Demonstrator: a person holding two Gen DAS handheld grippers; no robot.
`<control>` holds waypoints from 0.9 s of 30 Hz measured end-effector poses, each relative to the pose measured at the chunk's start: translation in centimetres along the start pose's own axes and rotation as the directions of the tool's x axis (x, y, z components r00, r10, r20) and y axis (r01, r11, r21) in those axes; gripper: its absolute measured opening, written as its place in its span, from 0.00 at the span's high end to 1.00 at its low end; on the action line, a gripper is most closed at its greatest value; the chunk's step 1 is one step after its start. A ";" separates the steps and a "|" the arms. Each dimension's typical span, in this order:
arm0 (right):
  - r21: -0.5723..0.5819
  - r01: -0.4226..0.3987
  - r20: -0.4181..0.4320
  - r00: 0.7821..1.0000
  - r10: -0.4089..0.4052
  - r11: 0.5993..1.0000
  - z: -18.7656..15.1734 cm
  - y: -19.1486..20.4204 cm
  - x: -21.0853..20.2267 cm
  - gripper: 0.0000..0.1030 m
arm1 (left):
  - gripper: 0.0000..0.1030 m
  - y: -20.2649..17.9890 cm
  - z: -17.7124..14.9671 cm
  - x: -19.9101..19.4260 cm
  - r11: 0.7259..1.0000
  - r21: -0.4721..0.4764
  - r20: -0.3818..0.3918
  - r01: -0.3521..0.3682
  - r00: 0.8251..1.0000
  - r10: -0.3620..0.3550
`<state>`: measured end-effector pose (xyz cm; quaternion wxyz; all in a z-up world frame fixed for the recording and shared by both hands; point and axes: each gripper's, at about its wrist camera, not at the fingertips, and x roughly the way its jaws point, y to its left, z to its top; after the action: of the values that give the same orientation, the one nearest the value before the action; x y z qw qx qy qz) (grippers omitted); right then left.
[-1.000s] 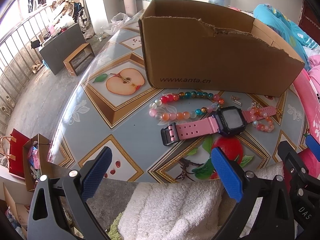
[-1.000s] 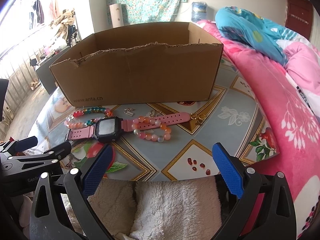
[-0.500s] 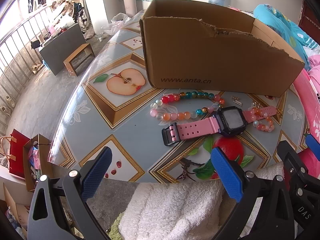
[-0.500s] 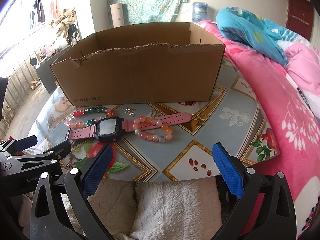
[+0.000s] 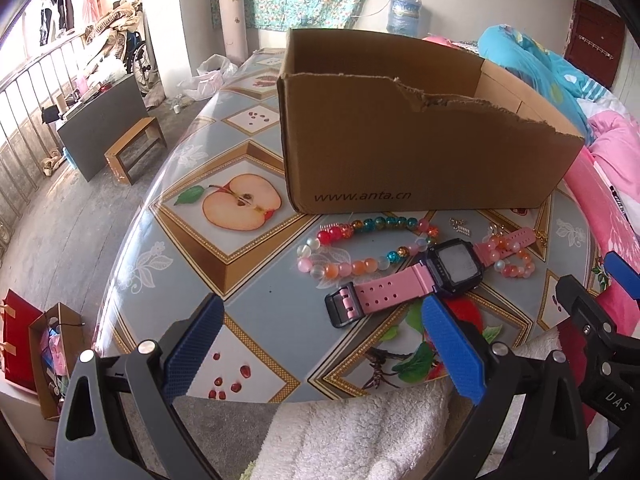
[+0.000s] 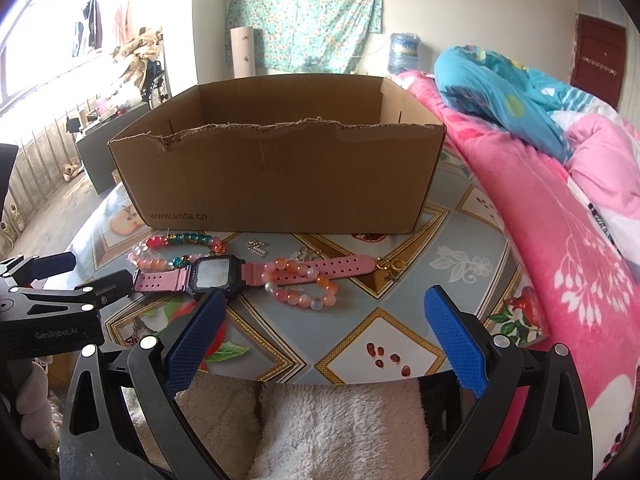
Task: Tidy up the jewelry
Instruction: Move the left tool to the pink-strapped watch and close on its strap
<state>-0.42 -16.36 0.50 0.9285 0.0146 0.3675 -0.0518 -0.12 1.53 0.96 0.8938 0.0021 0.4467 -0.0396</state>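
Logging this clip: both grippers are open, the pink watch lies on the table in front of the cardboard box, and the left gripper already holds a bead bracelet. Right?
Not quite. The left gripper holds nothing; the left wrist view shows the bead bracelet lying on the table beside the pink watch. The rest stands.

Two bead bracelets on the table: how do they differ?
The multicolour bracelet mixes red, teal, orange and pale beads; the peach bracelet is only peach, pink and frosted white. The multicolour bracelet forms the longer loop, beside the pink watch at its buckle side. The peach bracelet is a shorter loop overlapping the watch's other strap. Both lie on the table in front of the cardboard box, ungripped.
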 end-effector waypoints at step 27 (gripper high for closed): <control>-0.649 -0.412 -0.285 0.911 0.299 0.639 1.3 7.8 6.7 0.33 | 0.35 -0.2 -1.1 1.3 0.932 0.277 0.101 0.233 0.958 -0.269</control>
<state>6.15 -9.24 -3.25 0.8256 -0.2597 0.4184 0.2755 -0.26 1.25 -0.70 0.9018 0.0604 0.3714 -0.2123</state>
